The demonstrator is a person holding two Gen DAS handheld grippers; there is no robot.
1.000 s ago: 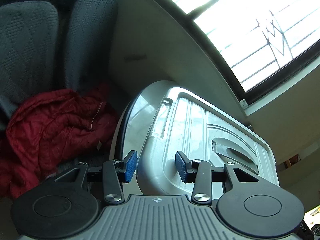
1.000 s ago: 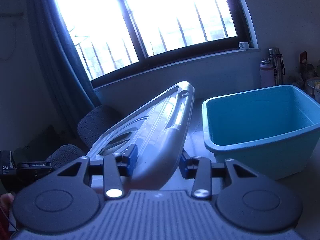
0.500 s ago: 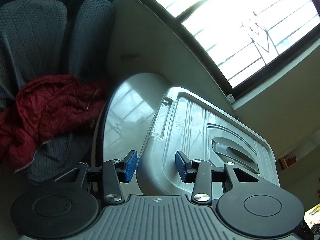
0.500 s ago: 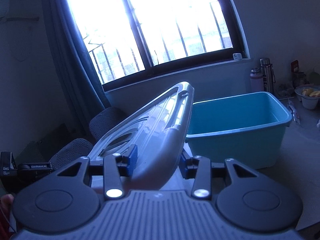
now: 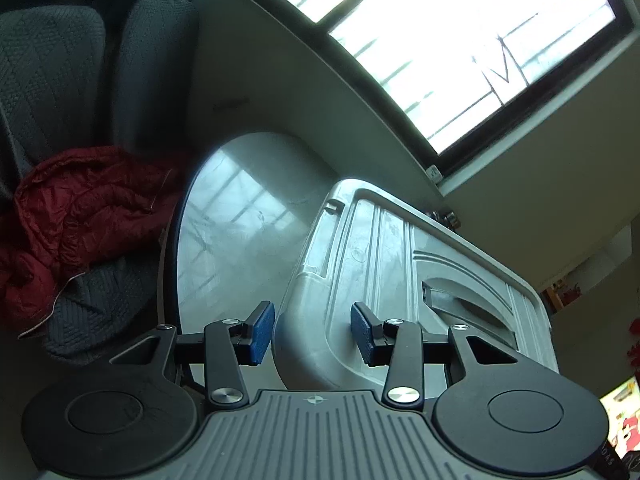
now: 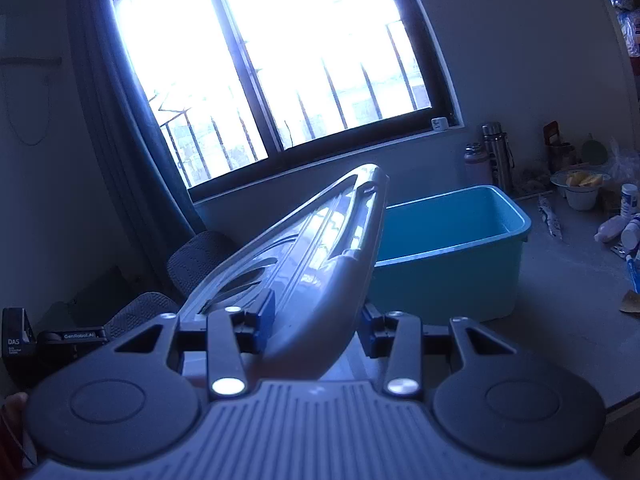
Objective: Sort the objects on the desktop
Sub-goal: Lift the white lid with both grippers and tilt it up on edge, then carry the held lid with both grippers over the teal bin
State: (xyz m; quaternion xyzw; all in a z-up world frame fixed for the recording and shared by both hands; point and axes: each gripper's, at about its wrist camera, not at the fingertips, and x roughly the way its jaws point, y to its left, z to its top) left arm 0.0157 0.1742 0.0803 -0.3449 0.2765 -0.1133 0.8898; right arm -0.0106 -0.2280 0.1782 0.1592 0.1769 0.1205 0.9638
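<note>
A large grey plastic lid (image 5: 400, 280) with a recessed handle is held tilted above the table by both grippers. My left gripper (image 5: 312, 336) is shut on one corner edge of the lid. My right gripper (image 6: 316, 320) is shut on the opposite edge of the lid (image 6: 320, 248). In the right wrist view a teal plastic bin (image 6: 452, 252) stands open on the table behind and right of the lid.
A round glossy table (image 5: 240, 220) lies below the lid. Grey chairs (image 5: 48, 64) with a red jacket (image 5: 76, 208) stand to its left. Bottles (image 6: 488, 152), a bowl (image 6: 580, 188) and small items (image 6: 624, 232) crowd the table's right side.
Both grippers have carried the lid leftward and away from the bin. The bin has shifted right and farther in the right wrist view. More tabletop shows under the lid in the left wrist view.
</note>
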